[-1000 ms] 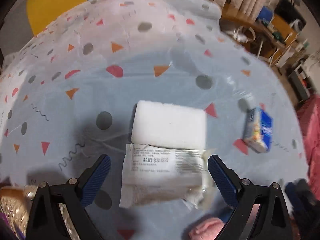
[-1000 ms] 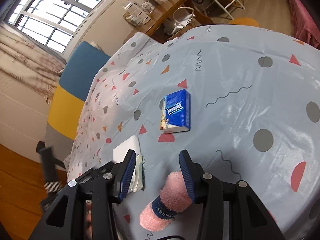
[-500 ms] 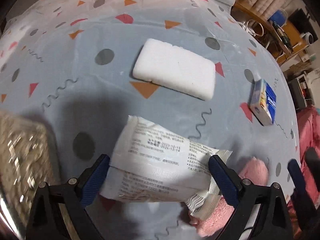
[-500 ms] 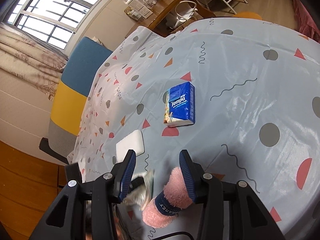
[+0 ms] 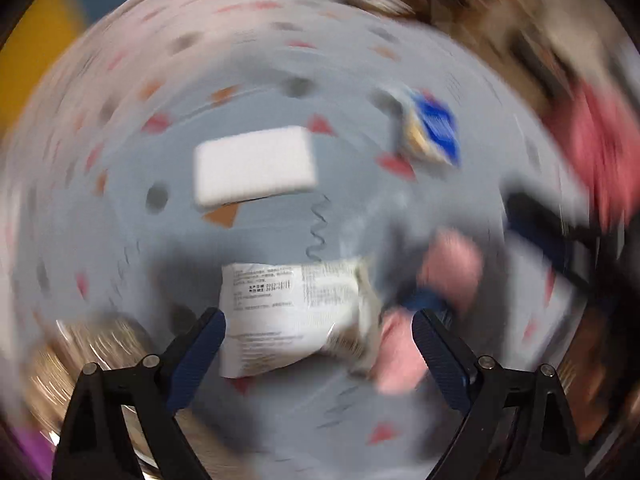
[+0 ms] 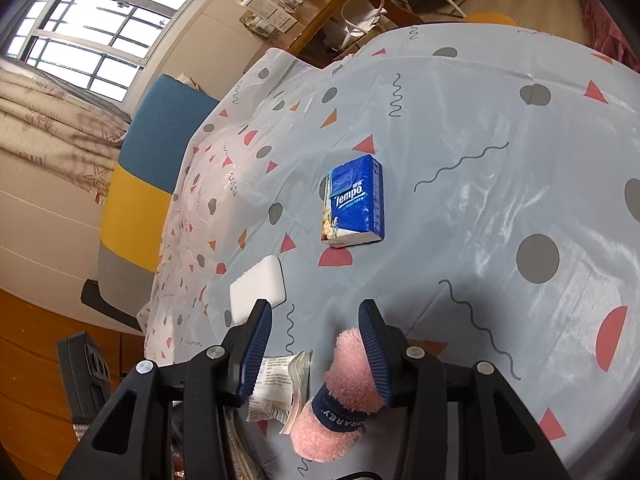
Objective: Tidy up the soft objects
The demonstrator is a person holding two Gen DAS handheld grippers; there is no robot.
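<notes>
left gripper (image 5: 318,344): jaws spread wide. The white printed packet (image 5: 292,312) sits between them, but the shot is badly smeared and I can't tell if the pads are touching it or if it's just lying there. My guess is the spread is for taking the packet across its long side.

right gripper (image 6: 316,348): jaws about halfway apart, tilted down over the table, with nothing pinched. The pink fuzzy sock roll (image 6: 340,392) lies under its right-hand finger and doesn't look squeezed.

packet: seen from the right gripper, it's just inside the left finger and close up against the sock roll, maybe touching. Looks like a pile is starting at the near edge.

white sponge block (image 6: 258,286): just beyond the tip of the right gripper's left finger, flat on the patterned tablecloth (image 6: 500,152), apart from the pile.

Tempo tissue pack (image 6: 354,202): well ahead of the right gripper, on its own.

progress guess: two soft things grouped, two out on the cloth.

shiny thing at the lower left of the left gripper's view: too blurred to name.
</notes>
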